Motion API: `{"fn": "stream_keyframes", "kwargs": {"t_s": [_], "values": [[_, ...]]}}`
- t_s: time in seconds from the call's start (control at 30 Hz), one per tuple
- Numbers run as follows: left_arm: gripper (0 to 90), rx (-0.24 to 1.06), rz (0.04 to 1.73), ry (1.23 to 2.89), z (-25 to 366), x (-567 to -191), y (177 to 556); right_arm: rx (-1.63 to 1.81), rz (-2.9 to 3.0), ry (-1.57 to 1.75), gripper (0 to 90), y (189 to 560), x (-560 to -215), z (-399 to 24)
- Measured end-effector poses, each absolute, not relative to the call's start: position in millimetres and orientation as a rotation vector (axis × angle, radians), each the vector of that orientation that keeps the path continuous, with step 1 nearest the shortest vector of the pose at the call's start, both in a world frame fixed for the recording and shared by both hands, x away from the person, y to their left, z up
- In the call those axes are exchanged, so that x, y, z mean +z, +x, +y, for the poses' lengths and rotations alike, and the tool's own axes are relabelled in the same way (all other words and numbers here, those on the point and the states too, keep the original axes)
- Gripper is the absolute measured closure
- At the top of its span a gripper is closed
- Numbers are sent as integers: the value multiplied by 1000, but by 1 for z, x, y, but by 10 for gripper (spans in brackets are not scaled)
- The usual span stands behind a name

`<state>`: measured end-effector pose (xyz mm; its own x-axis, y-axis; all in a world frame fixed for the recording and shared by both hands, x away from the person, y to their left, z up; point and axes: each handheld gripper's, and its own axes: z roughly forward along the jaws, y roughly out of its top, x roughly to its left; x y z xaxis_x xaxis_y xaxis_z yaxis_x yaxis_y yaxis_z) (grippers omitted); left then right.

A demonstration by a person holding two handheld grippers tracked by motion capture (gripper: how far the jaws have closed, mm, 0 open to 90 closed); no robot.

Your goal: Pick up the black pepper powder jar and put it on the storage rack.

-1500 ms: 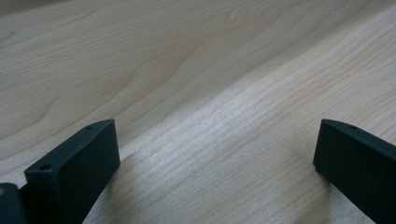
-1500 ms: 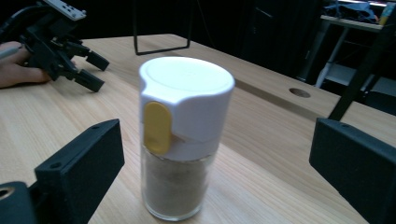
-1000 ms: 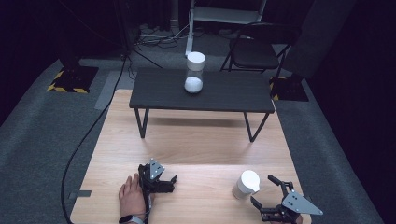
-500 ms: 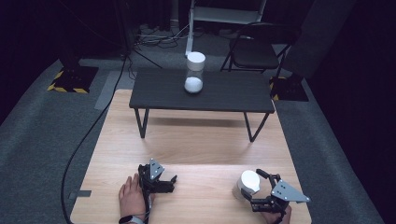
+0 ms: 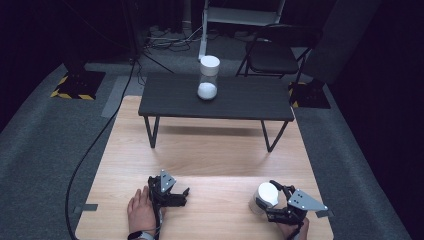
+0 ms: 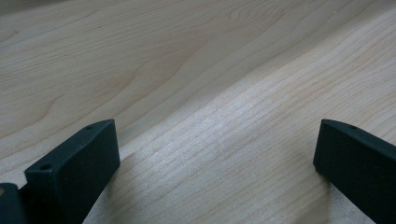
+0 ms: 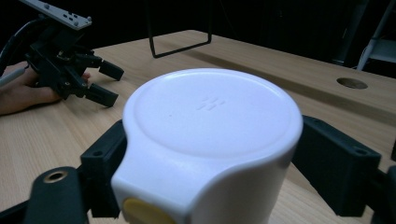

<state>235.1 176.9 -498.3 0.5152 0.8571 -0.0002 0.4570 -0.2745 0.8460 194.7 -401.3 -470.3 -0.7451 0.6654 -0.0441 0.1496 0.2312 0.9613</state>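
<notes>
Dark floor and black drapes surround a pale wooden table (image 5: 200, 150), on whose far half stands a low black bench (image 5: 216, 97) carrying a clear jar (image 5: 208, 77) with a white lid and white contents; a folding chair (image 5: 277, 55) sits behind. Near the front right edge a white canister (image 5: 264, 197) stands upright, and the right gripper (image 5: 277, 202) has its jaws set either side of it, touching its wall in the right gripper view. Those jaws have just been closing, with the canister between them; a second ago the gripper stood apart to the canister's right, spread wide. The left gripper (image 5: 182, 195) rests on the wood, jaws apart, unchanged.
</notes>
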Motion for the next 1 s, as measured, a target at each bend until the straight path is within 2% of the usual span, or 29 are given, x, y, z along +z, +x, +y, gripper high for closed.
{"fn": "stream_keyframes", "kwargs": {"t_s": [0.3,1.0], "values": [[0,596,1081,1909,177,-498,235,1547,2058,761,295,192,-472,-401],[0,602,1093,1907,174,-498,235,1545,2099,772,300,201,-447,-394]]}}
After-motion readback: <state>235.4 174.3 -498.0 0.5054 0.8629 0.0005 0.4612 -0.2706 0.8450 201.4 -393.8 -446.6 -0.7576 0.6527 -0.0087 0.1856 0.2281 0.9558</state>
